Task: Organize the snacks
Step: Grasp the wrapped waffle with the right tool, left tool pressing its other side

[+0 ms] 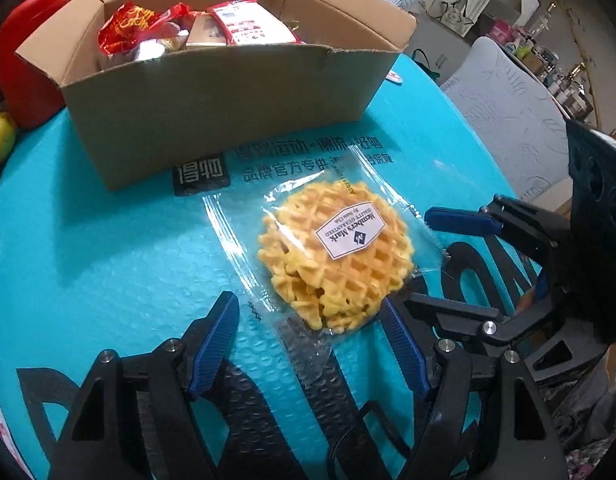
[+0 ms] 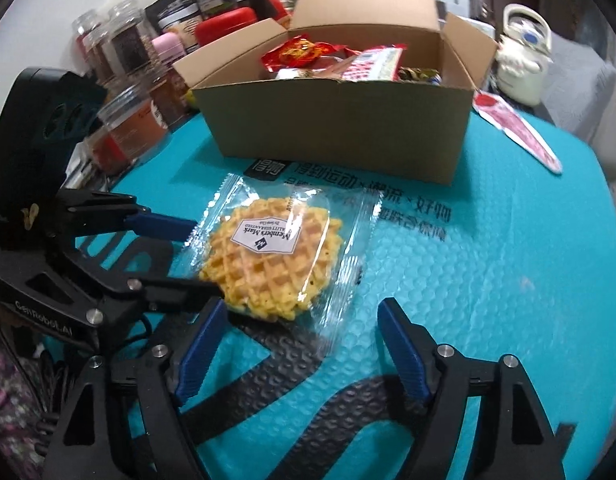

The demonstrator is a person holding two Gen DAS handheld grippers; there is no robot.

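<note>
The left gripper (image 1: 310, 344) has its jaws spread wide, empty, the blue pads (image 1: 214, 344) low over the teal table (image 1: 108, 248) with the near edge of the waffle packet (image 1: 332, 256) lying between the tips. The right gripper (image 2: 300, 344) is likewise wide open and holds nothing; its left pad sits just beside the packet's near corner. In the left view the right gripper comes in from 3 o'clock, one finger at the wrapper's edge (whether it actually touches cannot be told). Both tools are angled down toward the table. The clear wrapper holds a round yellow waffle with a white sticker (image 1: 350, 230) reading "Member's Mark". Black Chinese characters are printed on the teal surface between the packet and the open cardboard box (image 1: 228, 92) at 12 o'clock, which is filled with red snack packs (image 1: 128, 26). "CenRobot.AI" shows on the left tool in the right view
</note>
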